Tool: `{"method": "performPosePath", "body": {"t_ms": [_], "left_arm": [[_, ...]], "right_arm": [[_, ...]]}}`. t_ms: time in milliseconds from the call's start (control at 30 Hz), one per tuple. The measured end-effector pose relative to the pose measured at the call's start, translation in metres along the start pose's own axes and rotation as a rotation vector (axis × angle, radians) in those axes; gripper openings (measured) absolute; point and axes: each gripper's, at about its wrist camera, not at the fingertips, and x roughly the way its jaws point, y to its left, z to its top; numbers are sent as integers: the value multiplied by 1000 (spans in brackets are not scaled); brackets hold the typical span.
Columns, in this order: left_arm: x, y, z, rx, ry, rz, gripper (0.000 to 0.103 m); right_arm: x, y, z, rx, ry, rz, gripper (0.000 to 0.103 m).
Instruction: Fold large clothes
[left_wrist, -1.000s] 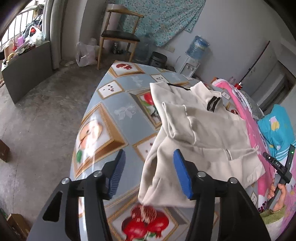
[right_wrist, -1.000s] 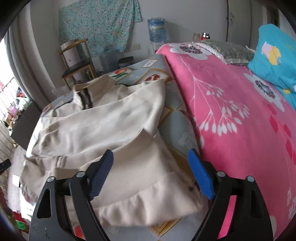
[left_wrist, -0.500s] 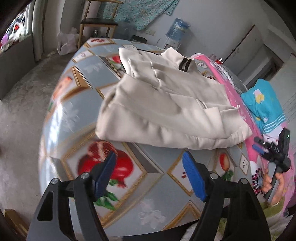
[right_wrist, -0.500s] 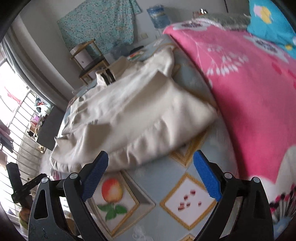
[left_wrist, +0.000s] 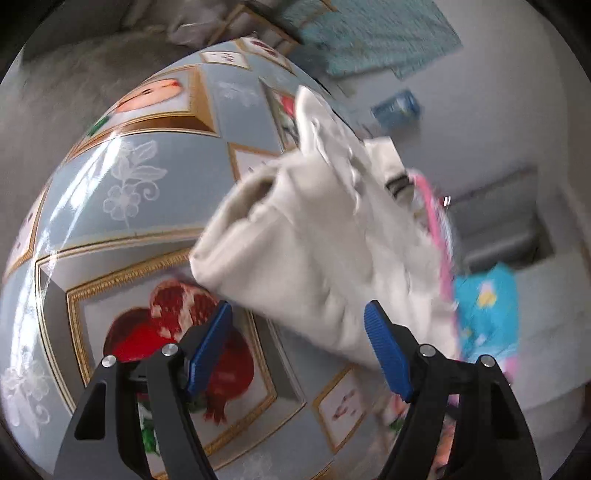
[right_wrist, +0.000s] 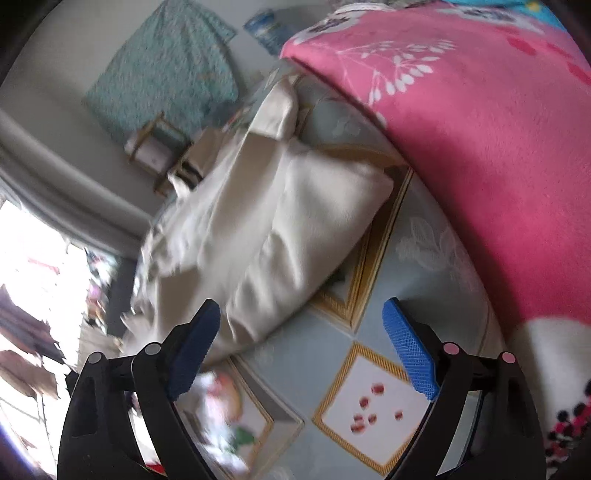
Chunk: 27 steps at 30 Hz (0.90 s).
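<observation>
As both aim at near hem for next fold, left hand-held gripper (left_wrist: 297, 347) and right hand-held gripper (right_wrist: 301, 345) hang wide open, empty; half-folded cream jacket (left_wrist: 317, 243) lies on table (left_wrist: 122, 192), beside pink blanket (right_wrist: 480, 129).

A grey concrete floor (left_wrist: 74, 62) is showing beyond the tabletop (left_wrist: 122, 206), which is wearing a glossy blue cloth with fruit pictures in gold frames. A teal patterned cloth (right_wrist: 166, 70) is hanging on the pale wall (left_wrist: 498, 92), and a wooden chair (right_wrist: 155, 147) is standing below it. A blue water bottle (left_wrist: 397, 107) is standing by the wall. A pink flowered blanket (right_wrist: 480, 129) is lying beside the tabletop. Strong daylight is coming through a window (right_wrist: 33, 277).
</observation>
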Motion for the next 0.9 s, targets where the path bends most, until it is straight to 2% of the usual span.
{"method": "performPosePath", "body": {"t_ms": [67,133,300,333,367,400,433,467,500,533,600,700,800,900], "left_arm": [[-1,9,5,-74,-21,-48,72],[0,11,8,-91,-39,-62,72],[9,-7,9,-58,-93,42,70],[11,-11,8,-42,-106,78,65],[14,-16,7,-18,-115,120,51],[19,-23,6,33,-124,182,43],[23,-30,4,95,-129,242,32],[25,-35,1,142,-137,272,23],[25,-43,-3,202,-153,298,19],[22,-54,-8,274,-179,326,15],[14,-68,-15,370,-228,358,13],[-10,-92,-25,476,-305,351,8],[-31,-106,-34,540,-341,334,8],[-50,-114,-39,570,-345,312,8]], "right_arm": [[2,-6,6,52,-23,33,83],[5,-11,11,92,-39,43,79],[11,-13,18,137,-100,28,63],[13,-12,20,132,-113,11,60],[15,-11,21,125,-123,-12,50],[17,-9,22,113,-128,-31,40],[19,-6,24,99,-128,-52,35],[20,-1,27,67,-130,-84,25],[19,5,29,30,-132,-104,13],[16,11,30,-2,-136,-115,9],[3,31,29,-104,-165,-145,6],[-12,51,26,-187,-185,-141,5],[-27,58,22,-200,-185,-104,5],[-35,58,18,-188,-178,-75,5]]}}
